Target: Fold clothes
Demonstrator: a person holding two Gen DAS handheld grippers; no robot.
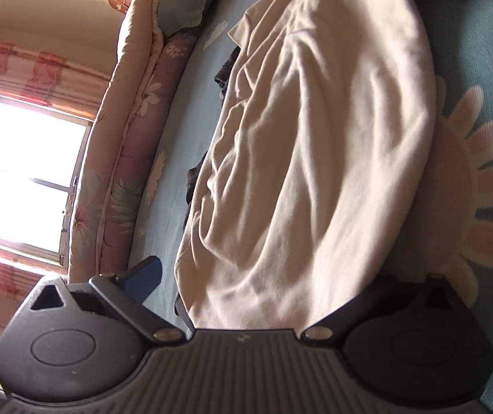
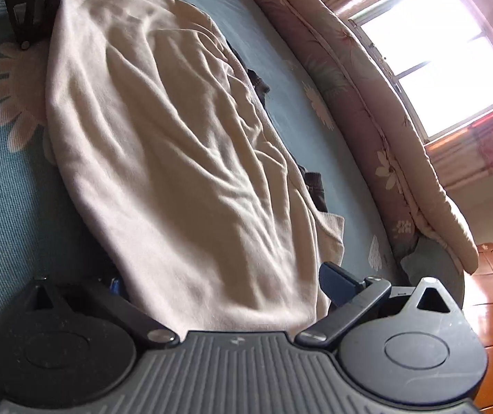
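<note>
The cream garment (image 1: 315, 145) is lying wrinkled and stretched lengthwise on the blue flowered bed (image 1: 487, 69), partly covering a dark garment (image 1: 225, 69) on its window side. The left gripper (image 1: 280, 286) and right gripper (image 2: 225, 289) are standing with jaws spread wide at opposite ends, cloth draping between the fingers; whether either is gripping cannot be told. Closing now is risking a bunched grab, or snagging the dark piece beneath.

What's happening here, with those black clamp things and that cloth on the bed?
A person is folding clothes using two hand-held grippers. A cream garment lies wrinkled on a blue flowered bedsheet, with a dark garment peeking out beneath it. The left gripper and right gripper sit at opposite ends of the cream garment, fingers spread wide around its edges, neither clamped yet.
</note>
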